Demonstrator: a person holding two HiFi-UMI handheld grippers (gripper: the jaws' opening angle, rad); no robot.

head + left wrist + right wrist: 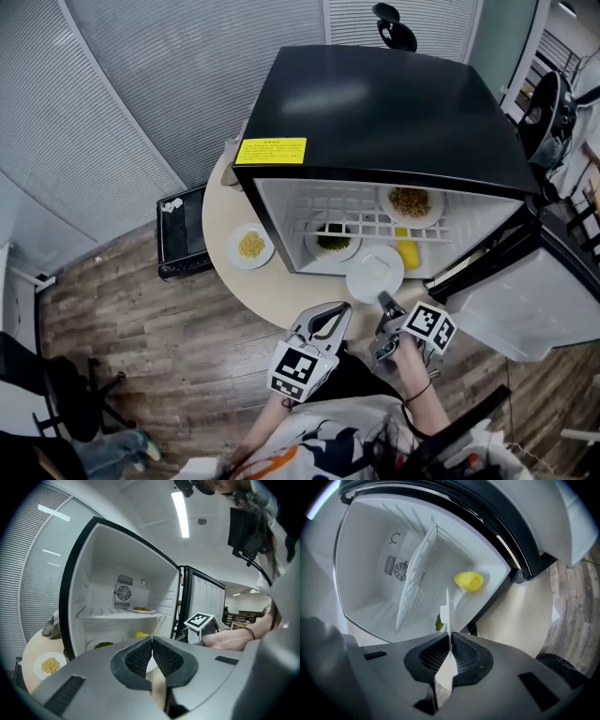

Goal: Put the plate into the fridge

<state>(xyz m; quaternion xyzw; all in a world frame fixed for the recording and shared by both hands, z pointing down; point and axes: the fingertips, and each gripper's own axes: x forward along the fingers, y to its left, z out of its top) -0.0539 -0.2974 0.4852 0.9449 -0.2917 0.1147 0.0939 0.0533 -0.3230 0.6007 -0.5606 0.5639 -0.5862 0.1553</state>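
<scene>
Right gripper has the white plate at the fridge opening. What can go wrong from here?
Rim pinch: the right gripper holds the white plate only by its edge, so it may tilt or slip.
Crowded floor: the plate of greens and a yellow item sit low inside the fridge, so it may bump them.

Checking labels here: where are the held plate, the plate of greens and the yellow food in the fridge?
held plate point(375, 272), head view, bare centre.
plate of greens point(314, 248), head view, left rim.
yellow food point(469, 581), right gripper view, its middle.
</scene>
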